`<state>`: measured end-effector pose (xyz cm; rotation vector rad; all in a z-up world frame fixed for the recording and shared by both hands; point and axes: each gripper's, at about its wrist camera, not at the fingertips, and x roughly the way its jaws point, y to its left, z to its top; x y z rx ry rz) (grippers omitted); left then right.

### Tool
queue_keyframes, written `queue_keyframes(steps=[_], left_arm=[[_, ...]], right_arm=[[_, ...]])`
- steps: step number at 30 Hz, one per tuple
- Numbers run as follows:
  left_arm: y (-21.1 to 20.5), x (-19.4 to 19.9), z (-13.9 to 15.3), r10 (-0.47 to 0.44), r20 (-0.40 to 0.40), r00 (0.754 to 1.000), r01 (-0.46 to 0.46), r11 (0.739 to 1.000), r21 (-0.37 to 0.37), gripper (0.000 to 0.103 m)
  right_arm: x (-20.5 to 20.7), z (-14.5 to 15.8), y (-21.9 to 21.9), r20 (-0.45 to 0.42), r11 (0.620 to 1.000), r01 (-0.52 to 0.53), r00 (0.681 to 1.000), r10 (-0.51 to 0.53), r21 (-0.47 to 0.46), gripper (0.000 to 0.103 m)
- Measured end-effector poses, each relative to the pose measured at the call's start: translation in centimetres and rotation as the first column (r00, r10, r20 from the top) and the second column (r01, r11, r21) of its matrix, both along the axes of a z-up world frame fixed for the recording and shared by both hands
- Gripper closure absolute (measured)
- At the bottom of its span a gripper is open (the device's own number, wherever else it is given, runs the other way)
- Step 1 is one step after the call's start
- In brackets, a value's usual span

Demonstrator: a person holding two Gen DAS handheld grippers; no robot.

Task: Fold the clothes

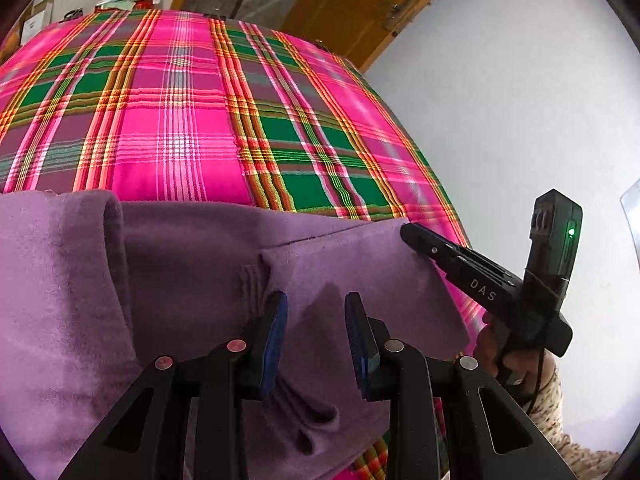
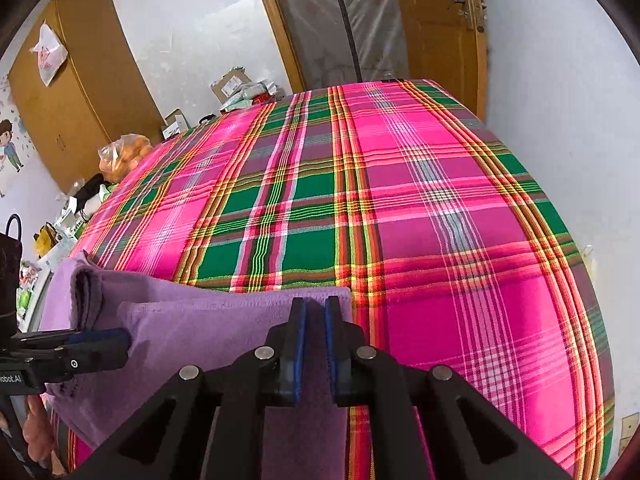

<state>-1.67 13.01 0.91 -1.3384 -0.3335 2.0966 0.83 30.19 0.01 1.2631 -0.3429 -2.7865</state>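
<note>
A purple fleece garment (image 1: 192,264) lies bunched along the near edge of the bed, partly folded over itself. In the left wrist view my left gripper (image 1: 316,320) is open, its blue pads (image 1: 280,320) set wide apart over a flat part of the cloth. My right gripper (image 1: 408,234) reaches in from the right and pinches the garment's right corner. In the right wrist view the right gripper (image 2: 315,312) is shut on the purple garment (image 2: 208,320), with cloth running between its narrow pads. The left gripper (image 2: 124,344) shows at the left edge, over the fabric.
A pink and green plaid cover (image 2: 400,200) spreads over the whole bed. Boxes and bags (image 2: 240,88) lie beyond its far side, with a wooden wardrobe (image 2: 72,100) and a wooden door (image 2: 440,20). A white wall (image 1: 520,120) runs along the bed's right side. A hand (image 1: 508,356) holds the right gripper.
</note>
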Motion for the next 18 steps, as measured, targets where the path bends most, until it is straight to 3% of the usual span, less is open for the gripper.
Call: queue_keyframes(steps=[6,10,18], left_arm=[[-1.0,1.4,0.3,0.002,0.002,1.0,-0.002,1.0,-0.019,0.072],[-1.7,2.6,0.1,0.017,0.012,1.0,-0.017,0.998,-0.053,0.072],[-2.6,5.2,0.6,0.005,-0.008,1.0,-0.006,0.997,-0.083,0.072]], right_arm=[[0.9,0.2,-0.7,0.003,0.999,0.032,0.999,-0.032,0.037,0.092],[2.6,0.2,-1.4,0.014,0.993,0.067,0.998,-0.069,0.093,0.076],[5.8,1.7,-5.1,-0.058,0.994,0.006,0.998,0.0,0.112,0.076]])
